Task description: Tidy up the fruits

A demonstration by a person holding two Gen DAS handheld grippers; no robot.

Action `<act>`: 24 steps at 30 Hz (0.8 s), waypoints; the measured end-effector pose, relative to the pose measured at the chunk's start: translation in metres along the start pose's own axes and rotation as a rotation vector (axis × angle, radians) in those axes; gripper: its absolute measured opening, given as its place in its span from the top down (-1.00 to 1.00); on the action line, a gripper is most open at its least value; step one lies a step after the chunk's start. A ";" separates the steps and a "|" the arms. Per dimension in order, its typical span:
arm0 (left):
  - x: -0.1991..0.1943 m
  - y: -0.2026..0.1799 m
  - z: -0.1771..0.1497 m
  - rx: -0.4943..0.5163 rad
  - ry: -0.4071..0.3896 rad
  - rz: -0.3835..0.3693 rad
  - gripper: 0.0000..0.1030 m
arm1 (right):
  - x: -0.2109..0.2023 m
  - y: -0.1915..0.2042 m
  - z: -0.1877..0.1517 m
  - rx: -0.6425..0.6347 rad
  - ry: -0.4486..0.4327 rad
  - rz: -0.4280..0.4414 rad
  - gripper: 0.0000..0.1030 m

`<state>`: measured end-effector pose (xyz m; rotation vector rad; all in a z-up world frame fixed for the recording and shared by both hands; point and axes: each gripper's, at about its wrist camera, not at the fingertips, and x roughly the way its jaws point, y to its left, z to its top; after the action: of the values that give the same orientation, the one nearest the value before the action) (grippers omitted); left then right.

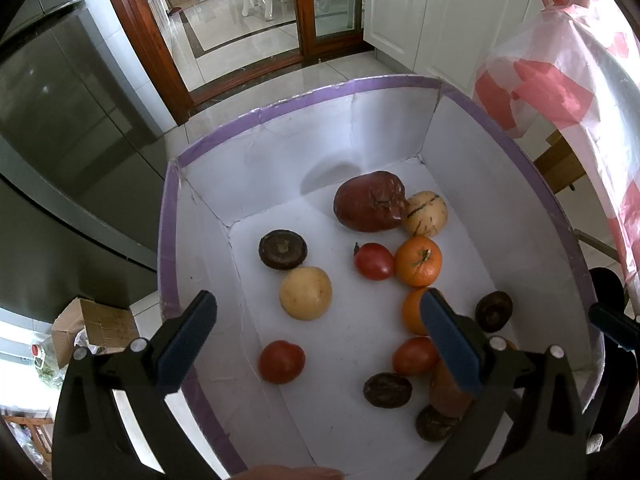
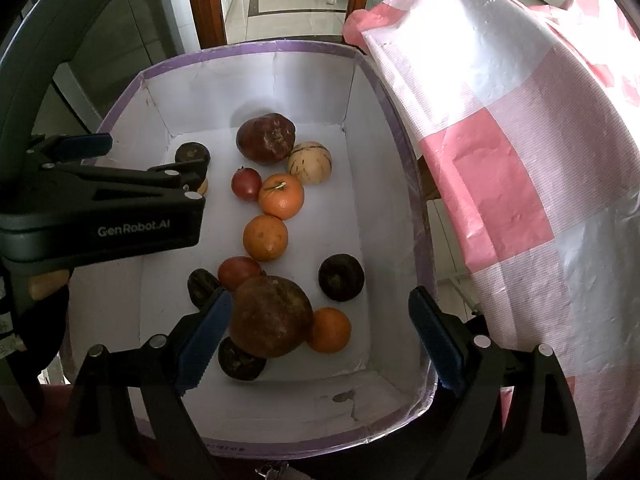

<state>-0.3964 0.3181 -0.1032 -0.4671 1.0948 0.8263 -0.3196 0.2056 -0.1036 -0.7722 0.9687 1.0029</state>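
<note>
A white box with a purple rim (image 1: 280, 106) (image 2: 260, 46) holds several fruits. At its far end lie a dark red pomegranate (image 1: 370, 200) (image 2: 266, 138) and a striped pale melon (image 1: 426, 214) (image 2: 310, 162). Oranges (image 1: 418, 262) (image 2: 265, 238), red fruits (image 1: 281, 361) (image 2: 246, 183), a pale yellow fruit (image 1: 305, 293) and dark mangosteens (image 1: 283, 249) (image 2: 341, 277) are scattered about. My left gripper (image 1: 324, 340) (image 2: 132, 156) hangs open over the box's left side. My right gripper (image 2: 320, 340) is open above a big brown pomegranate (image 2: 272, 316), which sits by its left finger.
A pink-and-white checked cloth (image 1: 560, 80) (image 2: 500, 160) drapes over a table right beside the box. A dark appliance front (image 1: 60, 140) stands on the left, a cardboard box (image 1: 96, 328) on the floor below it. White cabinets (image 1: 440, 12) and a wooden door frame (image 1: 136, 20) lie beyond.
</note>
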 end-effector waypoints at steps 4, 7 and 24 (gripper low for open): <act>0.002 0.000 -0.001 -0.001 0.001 0.000 -0.97 | 0.000 0.000 0.001 0.001 0.001 0.000 -0.69; 0.002 0.000 0.000 0.000 0.001 -0.001 -0.97 | 0.001 0.000 0.000 0.002 0.001 0.000 -0.69; 0.003 0.001 -0.004 -0.006 0.006 0.002 -0.97 | 0.001 0.000 -0.001 -0.001 0.005 0.001 -0.69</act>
<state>-0.3994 0.3167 -0.1076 -0.4732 1.0988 0.8305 -0.3193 0.2054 -0.1052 -0.7757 0.9724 1.0028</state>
